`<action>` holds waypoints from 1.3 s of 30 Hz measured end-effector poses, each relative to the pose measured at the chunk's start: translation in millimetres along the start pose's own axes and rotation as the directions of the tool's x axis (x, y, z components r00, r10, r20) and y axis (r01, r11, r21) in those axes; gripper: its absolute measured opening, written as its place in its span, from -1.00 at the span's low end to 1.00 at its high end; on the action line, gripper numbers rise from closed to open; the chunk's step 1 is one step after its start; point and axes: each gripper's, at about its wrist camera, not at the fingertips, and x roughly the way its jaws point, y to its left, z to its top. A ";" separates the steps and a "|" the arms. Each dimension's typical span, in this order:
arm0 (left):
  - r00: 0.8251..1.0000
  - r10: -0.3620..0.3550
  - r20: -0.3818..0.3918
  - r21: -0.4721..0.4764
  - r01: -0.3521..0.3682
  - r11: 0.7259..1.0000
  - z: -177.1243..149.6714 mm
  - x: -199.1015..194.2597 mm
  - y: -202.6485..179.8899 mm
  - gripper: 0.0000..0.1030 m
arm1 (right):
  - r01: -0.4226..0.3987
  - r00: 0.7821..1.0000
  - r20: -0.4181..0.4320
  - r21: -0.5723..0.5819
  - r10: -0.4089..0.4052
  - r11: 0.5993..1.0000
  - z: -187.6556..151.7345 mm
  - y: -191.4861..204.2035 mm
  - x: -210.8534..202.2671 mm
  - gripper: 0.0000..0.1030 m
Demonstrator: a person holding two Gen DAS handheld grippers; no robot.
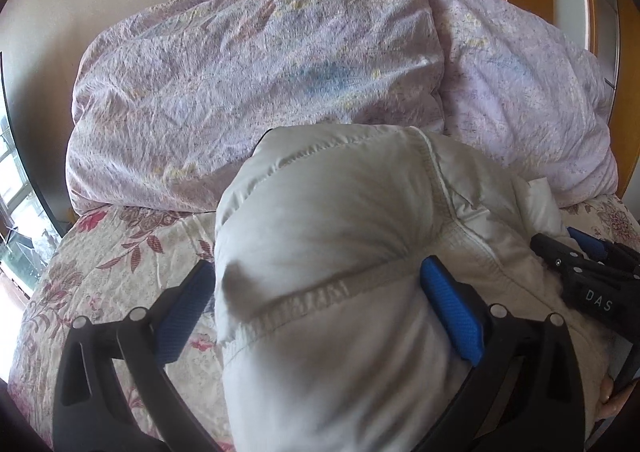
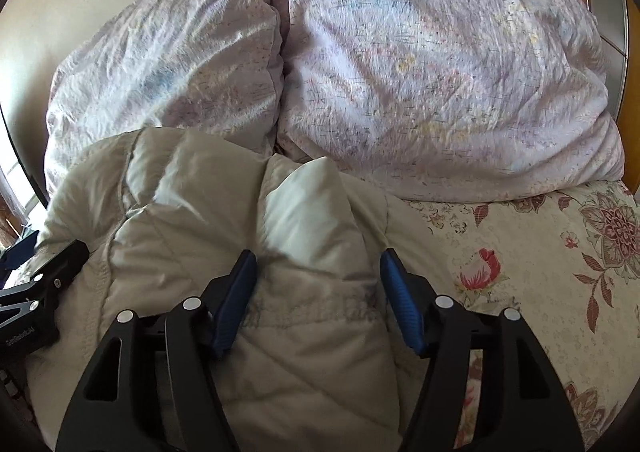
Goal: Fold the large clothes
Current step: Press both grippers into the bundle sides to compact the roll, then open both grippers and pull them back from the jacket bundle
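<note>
You had the padded white jacket bunched up on the bed, its far edge right against the two lilac pillows at the headboard end. Your left tool was spread wide, with a thick fold of the jacket bulging up between its blue pads; the pads looked to be beside the fabric rather than squeezing it. Your right tool was also spread, straddling a raised ridge of the jacket near its right edge, pads apart and not pinching anything that could be seen.

The risks from there, as a judgement:

- The filling was puffy and slippery-looking. If you had closed on only the outer shell, the layer could have slid out and the fold would have sprung open.
- Closing on the whole bulge might have caught several layers at once, so lifting would have dragged the bundle instead of turning one flap.
- The two tools sat close together; your right tool showed at the edge of the left view, so a crossing motion could have knocked them.
- The jacket touched the pillows, so pushing forward could have crumpled it against them.
- The floral bedcover lay just beside the right pad and could have been snagged.
</note>
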 end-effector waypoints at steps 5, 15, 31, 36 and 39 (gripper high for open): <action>0.996 -0.088 -0.017 -0.037 0.087 0.996 -14.0 -28.6 5.0 0.96 | -0.060 0.998 -0.007 0.052 0.060 0.997 -19.2 -5.8 -39.3 0.25; 0.997 -0.064 -0.036 -0.031 0.063 0.998 -23.5 -19.4 -9.7 0.97 | -0.053 0.997 -0.055 0.084 0.058 0.995 -38.2 -9.2 -24.1 0.29; 0.994 -0.105 -0.003 -0.095 0.104 0.990 -52.5 -112.8 14.3 0.96 | 0.012 0.999 0.034 0.098 -0.016 0.995 -52.7 -14.0 -130.4 0.97; 0.995 -0.103 -0.011 -0.087 0.101 0.991 -69.6 -139.2 14.4 0.96 | 0.039 0.999 0.018 0.087 -0.040 0.995 -67.5 -8.3 -159.3 0.97; 0.997 -0.080 -0.017 -0.063 0.079 0.995 -79.5 -152.5 10.5 0.96 | 0.022 1.000 -0.014 0.083 -0.021 0.996 -75.3 -3.6 -167.5 0.97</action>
